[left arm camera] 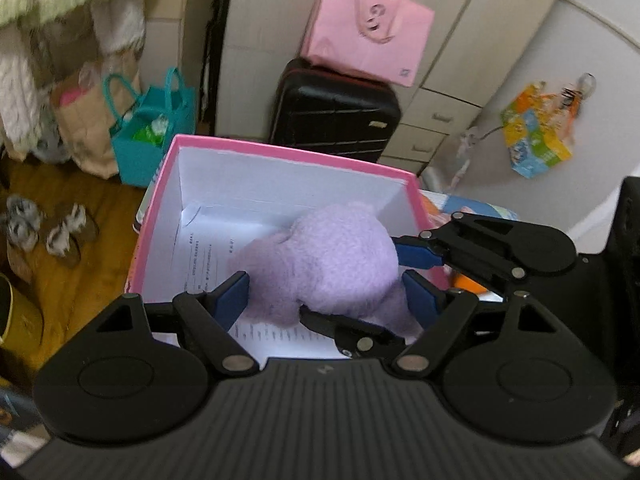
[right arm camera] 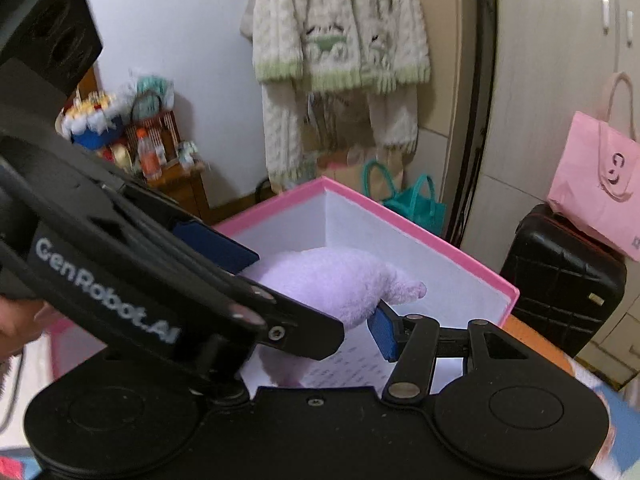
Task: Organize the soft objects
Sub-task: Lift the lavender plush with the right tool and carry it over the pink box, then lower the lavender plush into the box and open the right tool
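Fluffy lilac plush toy (left arm camera: pixel 324 264) sits over the white-lined, pink-rimmed cardboard box (left arm camera: pixel 280 152), above printed paper sheets (left arm camera: pixel 200 256) on its floor. Left gripper (left arm camera: pixel 328 296) clamps the toy's body, blue pads (left arm camera: pixel 232 296) pressed into the fur on both sides. Right gripper (right arm camera: pixel 320 300) also closed on it from the side, one pad (right arm camera: pixel 382 336) against the fur, the other hidden behind the left gripper.

A black suitcase (left arm camera: pixel 334 120) stands against the cupboard (left arm camera: pixel 452 60) — a pink paper bag (left arm camera: pixel 366 28) on top, a teal tote (left arm camera: pixel 150 136) (something green inside) to its left.
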